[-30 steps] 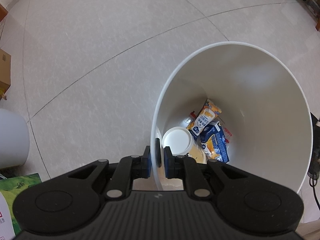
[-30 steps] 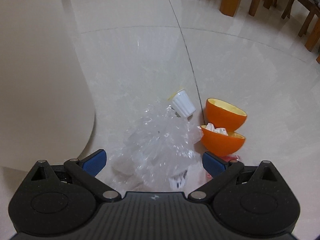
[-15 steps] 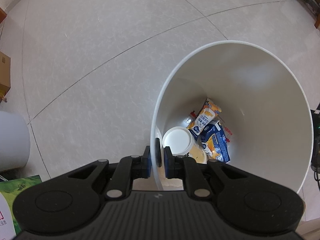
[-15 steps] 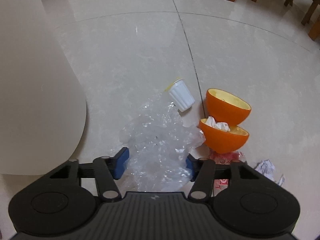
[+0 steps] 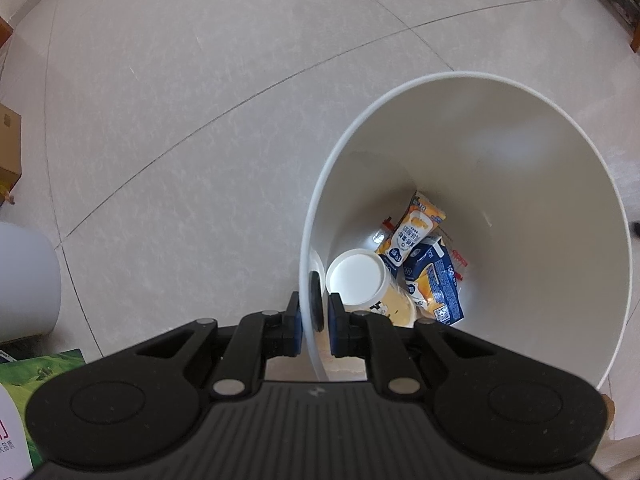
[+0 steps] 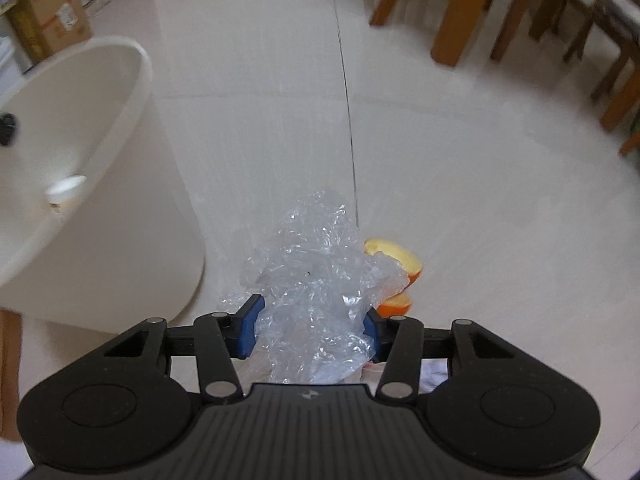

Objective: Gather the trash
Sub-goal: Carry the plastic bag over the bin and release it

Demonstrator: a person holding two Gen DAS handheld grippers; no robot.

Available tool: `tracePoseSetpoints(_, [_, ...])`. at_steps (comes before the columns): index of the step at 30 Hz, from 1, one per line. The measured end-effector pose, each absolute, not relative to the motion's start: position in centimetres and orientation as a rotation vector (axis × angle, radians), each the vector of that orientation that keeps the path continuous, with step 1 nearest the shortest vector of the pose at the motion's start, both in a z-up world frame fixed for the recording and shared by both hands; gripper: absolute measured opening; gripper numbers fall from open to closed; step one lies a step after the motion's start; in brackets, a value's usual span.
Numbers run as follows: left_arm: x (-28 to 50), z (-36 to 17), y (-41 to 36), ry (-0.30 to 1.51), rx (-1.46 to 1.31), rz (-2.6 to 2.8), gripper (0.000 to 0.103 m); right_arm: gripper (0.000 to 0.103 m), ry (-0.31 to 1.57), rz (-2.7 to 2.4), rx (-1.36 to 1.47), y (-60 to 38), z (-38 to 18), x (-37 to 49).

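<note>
Left gripper (image 5: 314, 312) points down at the near rim of the white bin (image 5: 552, 240), its 2 blue pads clamped narrow on the bin wall — 1 pad outside, 1 inside, rim between them. Inside the bin, at the bottom: a white-lidded cup (image 5: 357, 277) nearest the clamped wall, a yellow-and-white milk carton (image 5: 416, 230) beyond it, a blue-and-orange carton (image 5: 438, 284) to its right, touching both, and a bit of red-edged wrapper (image 5: 459, 261) behind the cartons. Pale tiled floor (image 5: 200, 120) around the bin, a brown box (image 5: 9, 148) at the left edge, a white rounded object (image 5: 24, 284) lower left, a green printed sheet (image 5: 36, 368) at the bottom left. Right gripper (image 6: 311, 330) holds a crumpled clear plastic bag (image 6: 320, 276) between its blue pads, jaws closing on it at middling width; the pads press into the plastic on both sides and the bag bulges up and forward out of the grip. Bag looks lifted off the floor, though the frame is blurred. Just beyond it on the right, 2 orange peel halves (image 6: 396, 264) on the floor, partly hidden by the plastic — upper half shows its pale inside. From this view the bin (image 6: 80, 152) stands to the left, near the bag, with the cup lid dimly visible inside. Wooden chair and table legs (image 6: 464, 12) stand far back at the upper right, a cardboard box (image 6: 48, 20) at the upper left.
</note>
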State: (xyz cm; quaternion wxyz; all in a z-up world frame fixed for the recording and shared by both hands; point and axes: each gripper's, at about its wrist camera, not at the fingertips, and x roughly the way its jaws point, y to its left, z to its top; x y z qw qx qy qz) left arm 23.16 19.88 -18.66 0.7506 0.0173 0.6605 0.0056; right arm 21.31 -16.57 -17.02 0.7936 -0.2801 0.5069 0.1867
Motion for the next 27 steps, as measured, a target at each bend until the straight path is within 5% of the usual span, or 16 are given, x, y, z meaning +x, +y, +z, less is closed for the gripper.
tracePoseSetpoints(10, [23.2, -18.9, 20.1, 1.450, 0.020, 0.016, 0.010, 0.054, 0.976, 0.625, -0.710, -8.5, -4.2, 17.0])
tracePoseSetpoints(23, [23.2, -18.8, 20.3, 1.450, 0.009, 0.017, 0.011, 0.056, 0.990, 0.748, -0.729, -0.8, -5.4, 16.7])
tracePoseSetpoints(27, [23.3, -18.8, 20.5, 1.452, 0.000, 0.013, 0.011, 0.084, 0.962, 0.746, -0.712, -0.3, -5.5, 16.7])
